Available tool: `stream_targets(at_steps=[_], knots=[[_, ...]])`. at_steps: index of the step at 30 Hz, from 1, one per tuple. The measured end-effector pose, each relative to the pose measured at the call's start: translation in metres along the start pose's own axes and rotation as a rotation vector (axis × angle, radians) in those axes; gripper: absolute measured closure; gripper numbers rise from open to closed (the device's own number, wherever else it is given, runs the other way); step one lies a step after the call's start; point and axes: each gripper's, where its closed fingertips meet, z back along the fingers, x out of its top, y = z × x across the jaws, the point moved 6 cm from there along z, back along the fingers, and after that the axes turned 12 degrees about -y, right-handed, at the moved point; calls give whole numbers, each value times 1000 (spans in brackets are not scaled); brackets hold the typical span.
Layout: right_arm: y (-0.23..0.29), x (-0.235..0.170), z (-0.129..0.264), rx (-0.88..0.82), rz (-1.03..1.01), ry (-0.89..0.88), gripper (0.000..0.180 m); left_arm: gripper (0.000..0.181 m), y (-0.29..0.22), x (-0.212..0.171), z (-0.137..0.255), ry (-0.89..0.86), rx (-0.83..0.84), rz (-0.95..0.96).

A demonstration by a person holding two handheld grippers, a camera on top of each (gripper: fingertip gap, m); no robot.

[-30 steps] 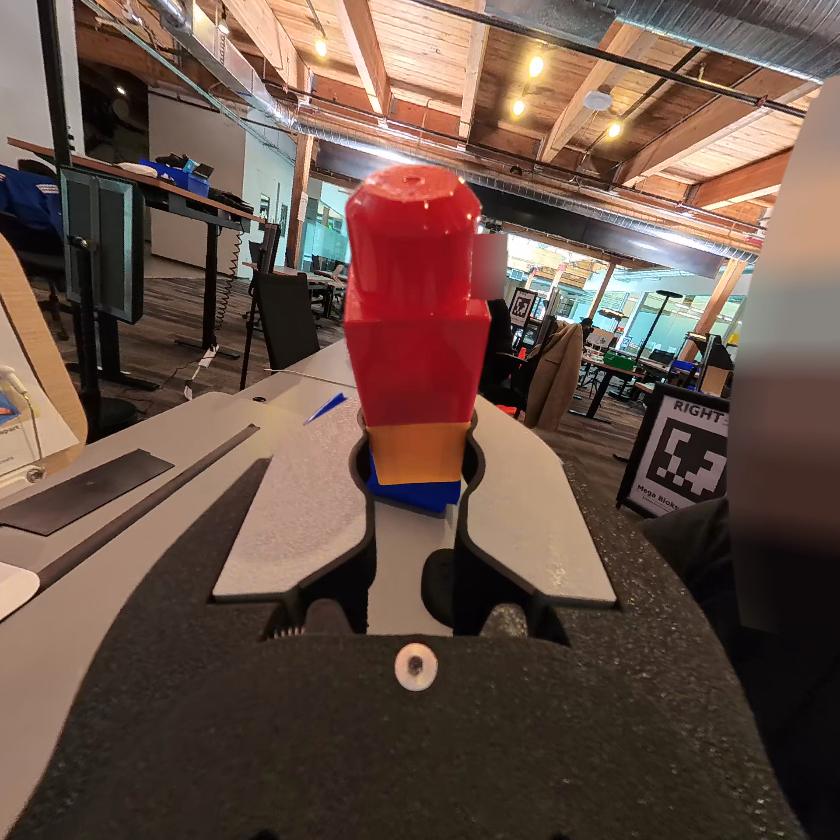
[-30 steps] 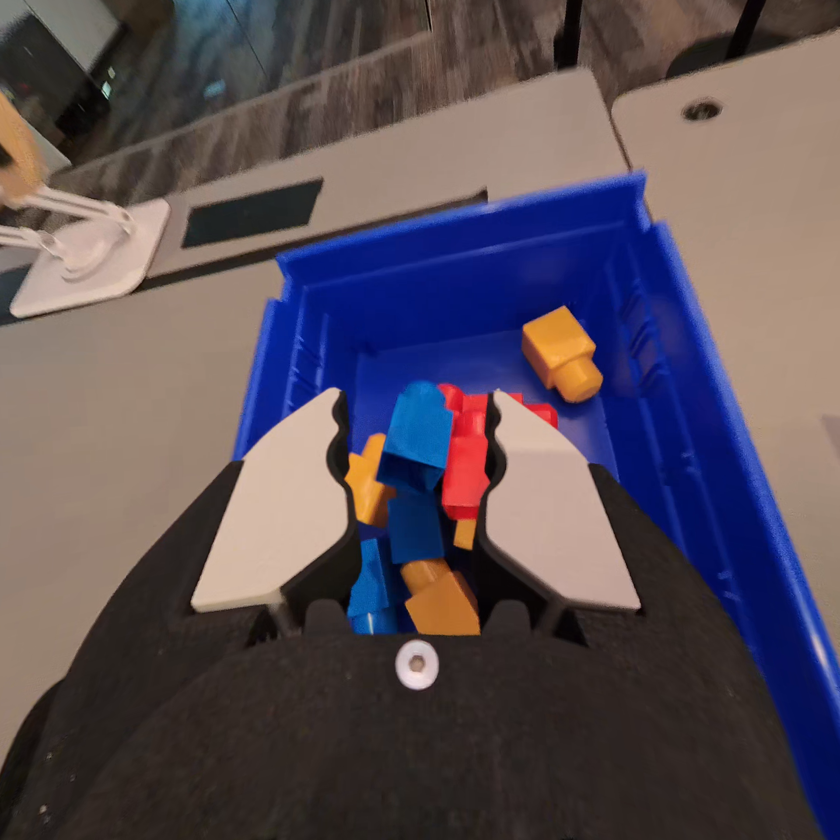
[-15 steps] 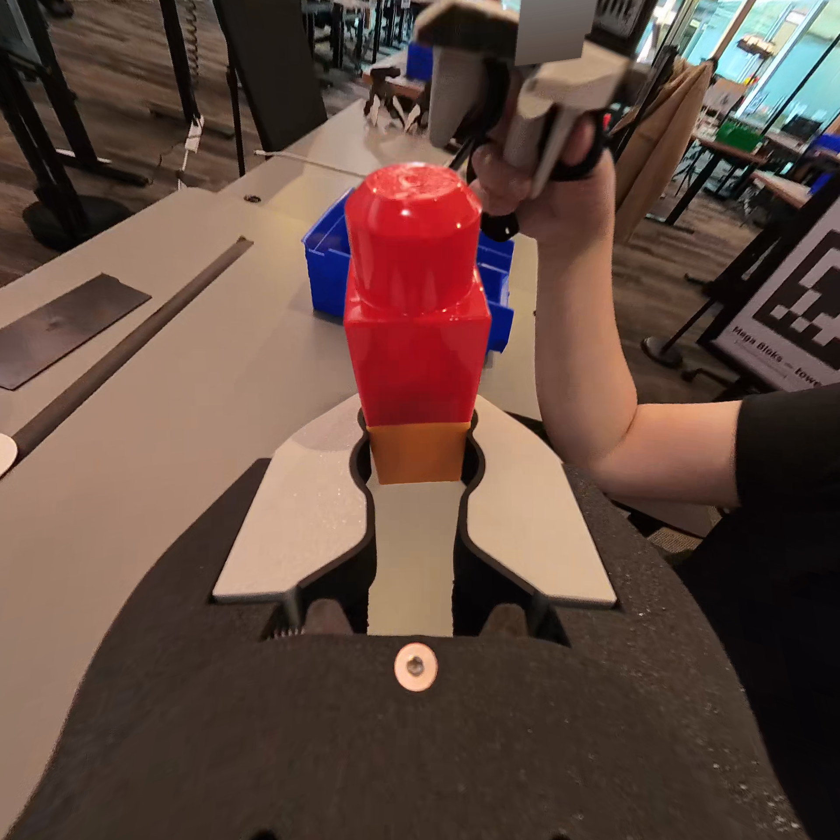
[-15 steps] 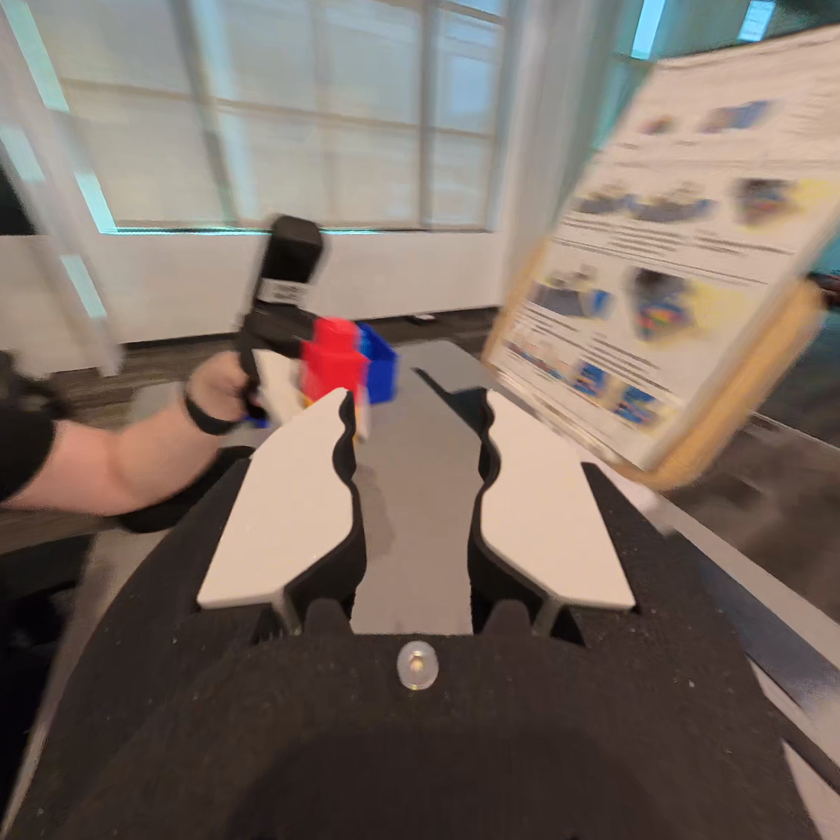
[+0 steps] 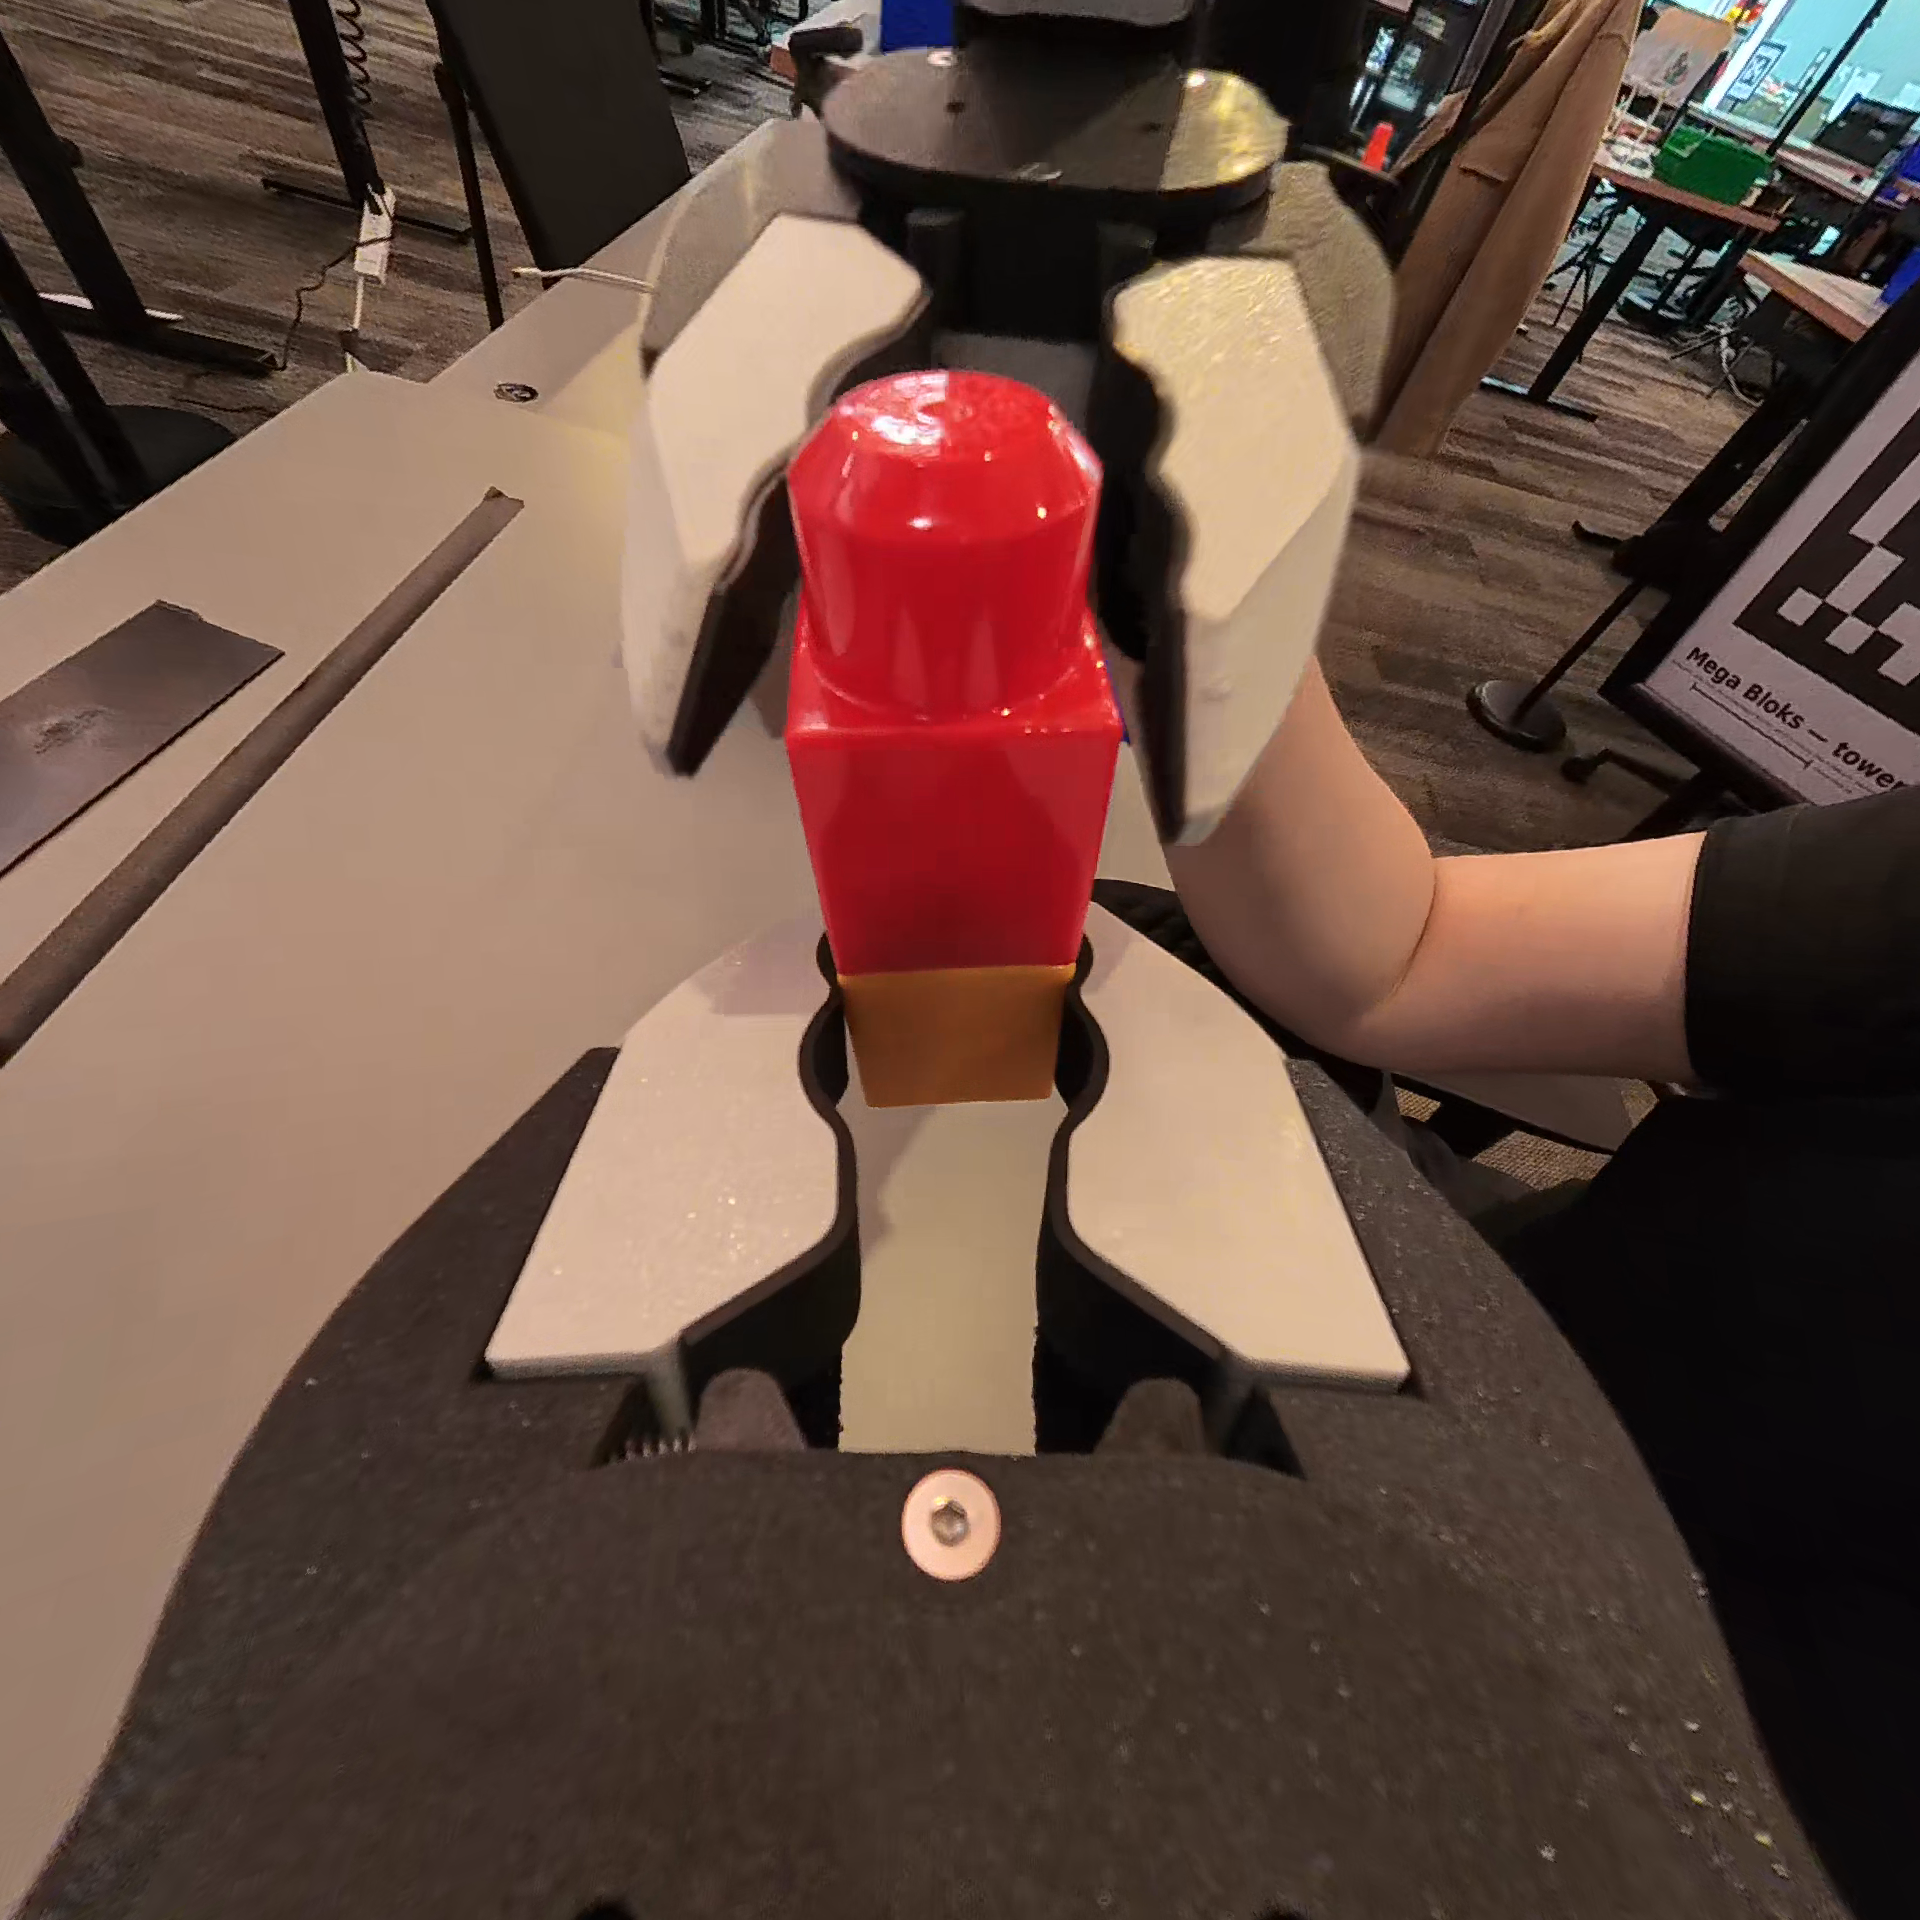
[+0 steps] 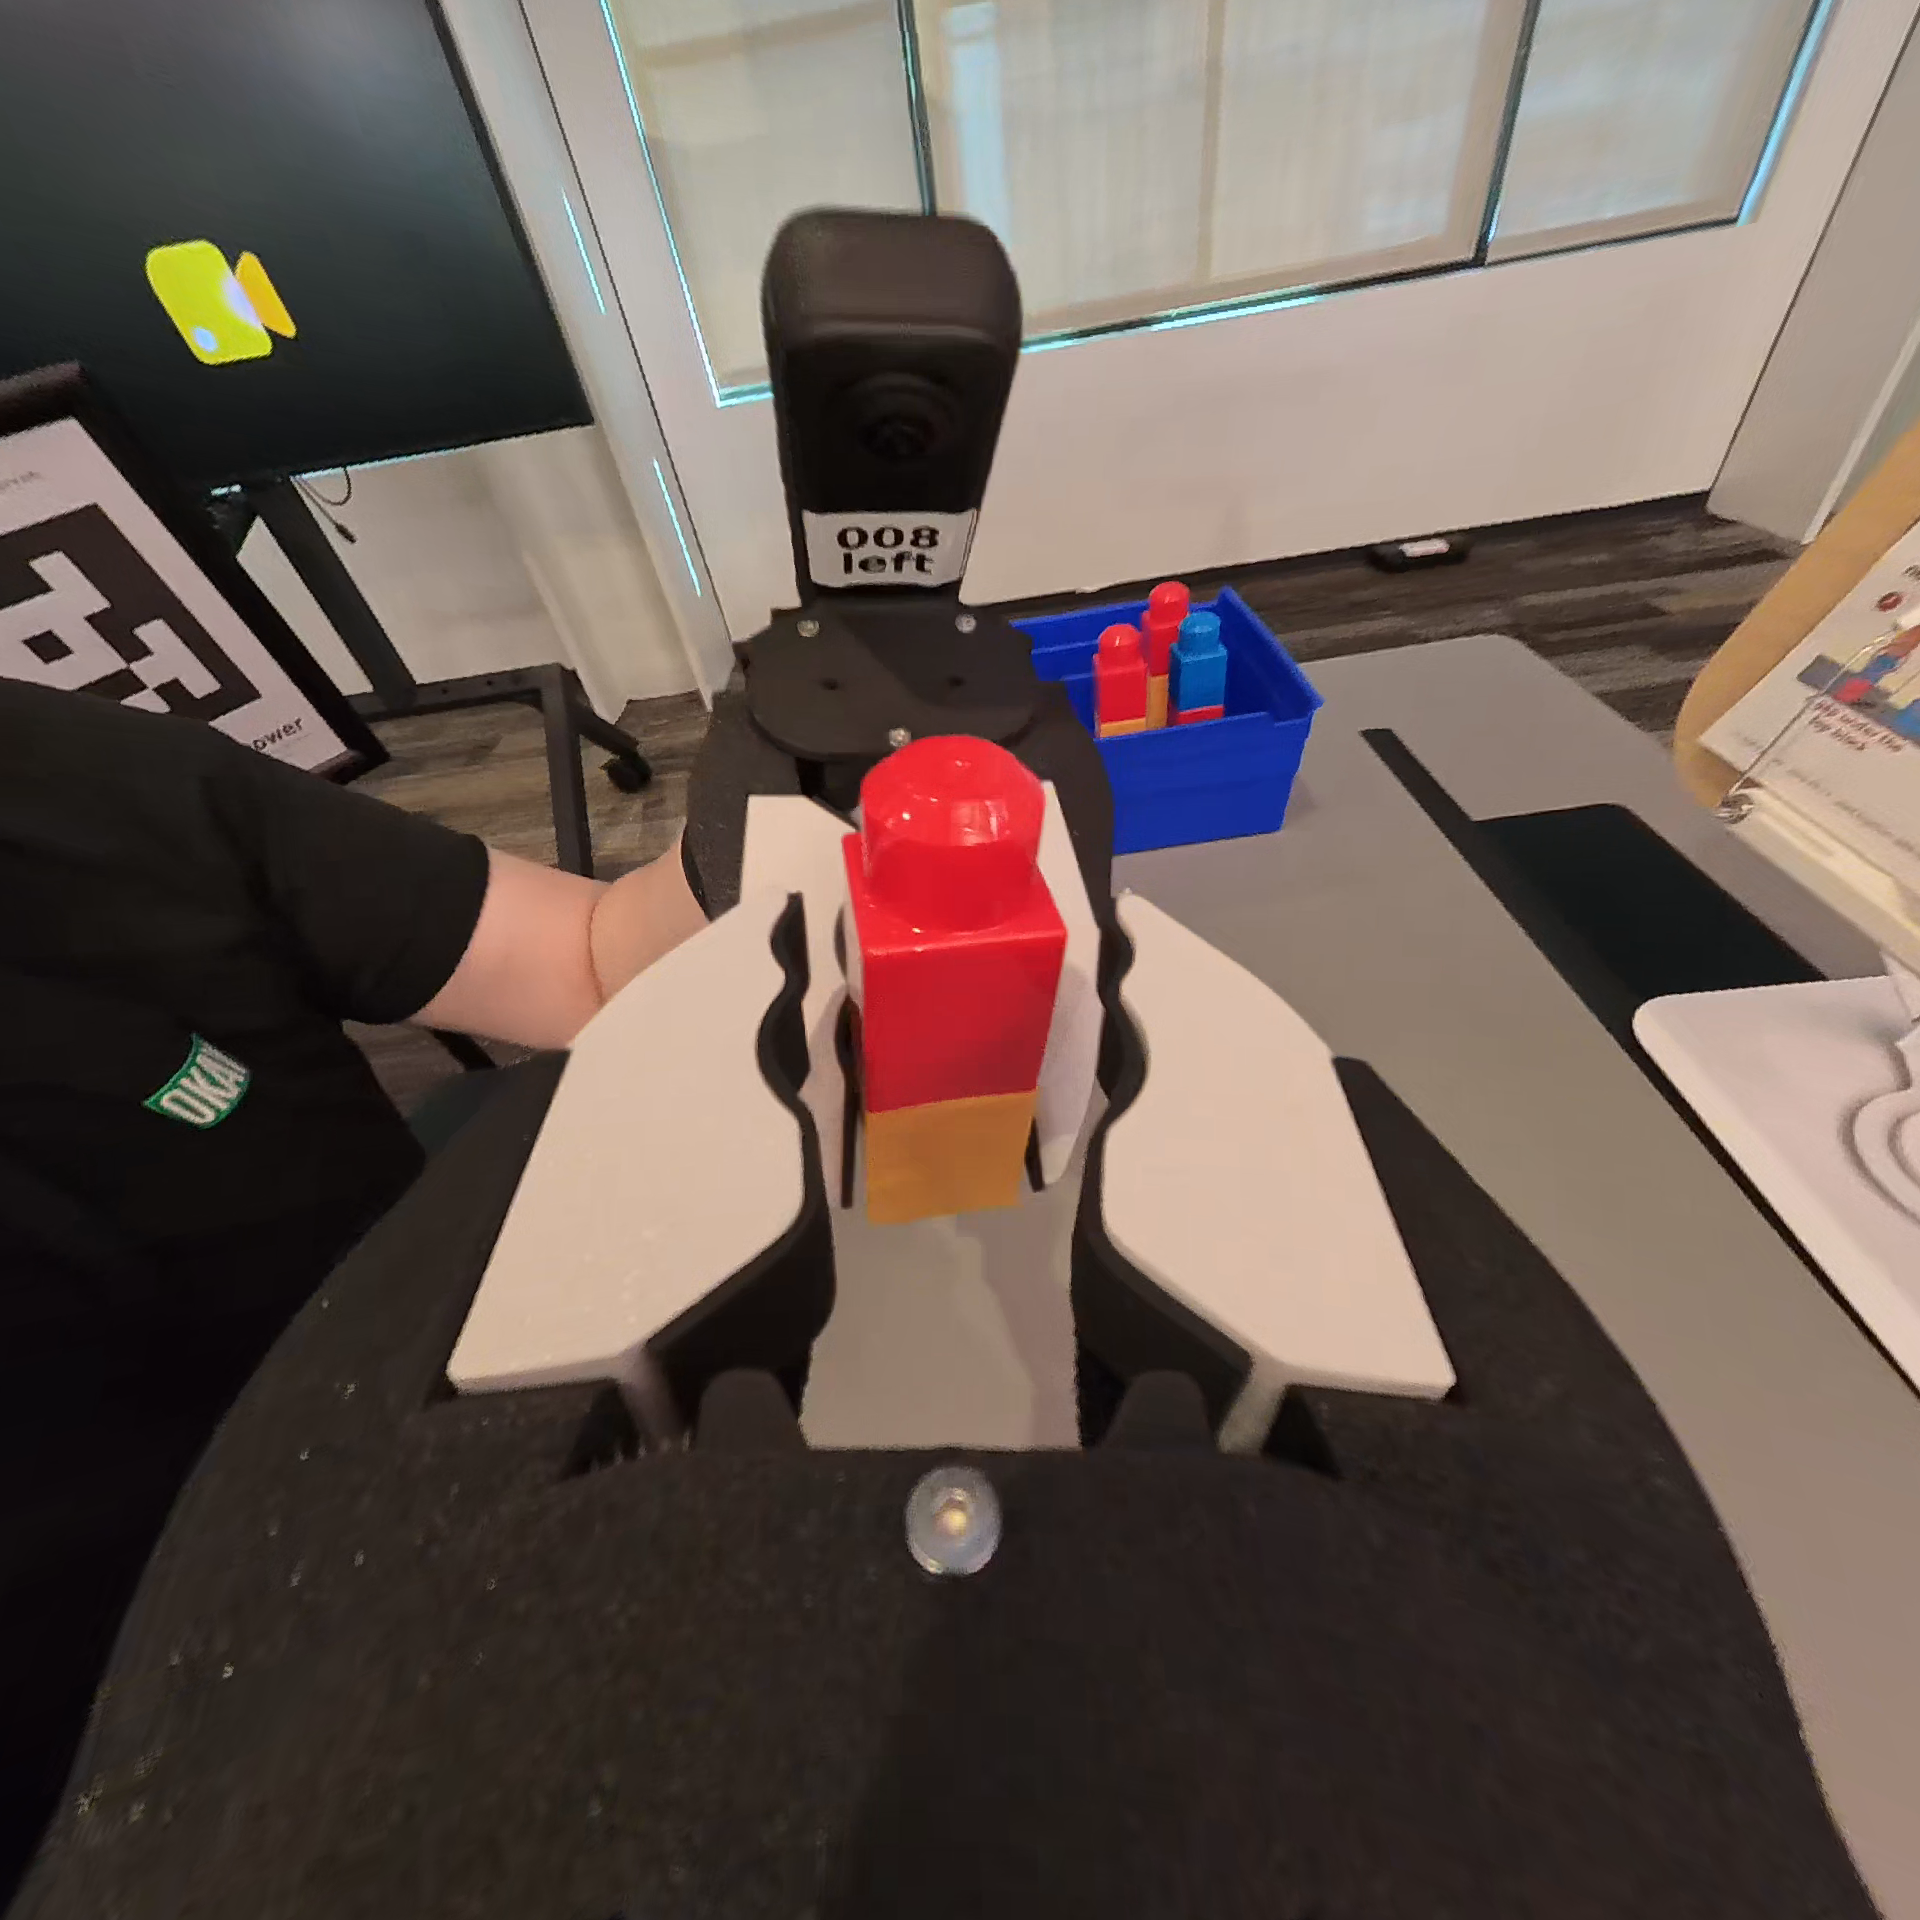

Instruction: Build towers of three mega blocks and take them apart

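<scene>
— What stands around the stack?
— A grey table [image 6: 1351, 935] carries it all. At its far end, in the right wrist view, sits a blue bin [image 6: 1195, 769] with finished towers [image 6: 1164, 665] standing in it. A board stand [image 6: 1818, 707] is at the right, a coded sign [image 5: 1808, 582] on the floor beside the person's arm [image 5: 1455, 935].
— And the stack itself?
— A red block [image 5: 951, 748] sits on an orange block [image 5: 956, 1034]. The left gripper [image 5: 951, 1039] pinches the orange block between its jaws, holding the stack upright above the table.
— The right gripper [image 6: 951, 1039]?
— Its jaws are spread, one on each side of the stack, touching neither block. It blocks the far table in the left wrist view.
— What differs from before?
— Half a second ago the right gripper was well off, pointed across the table; a second ago it hung over the bin. Now it faces the left one. The left grip is unchanged.
</scene>
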Motion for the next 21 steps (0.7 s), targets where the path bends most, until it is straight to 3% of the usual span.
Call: stream_targets(at_steps=[2, 16, 19, 21], knots=[[2, -2, 0, 53, -16, 10, 143, 144, -3, 0, -1, 10, -16, -6], [-1, 5, 6, 74, -47, -66, 144, 145, -2, 5, -5, -95, -46, 56], [0, 7, 8, 87, -68, -85, 140, 145, -2, 6, -5, -94, -33, 31], [1, 11, 12, 76, -66, -110, 126, 145, -1, 8, -3, -94, 2, 2]])
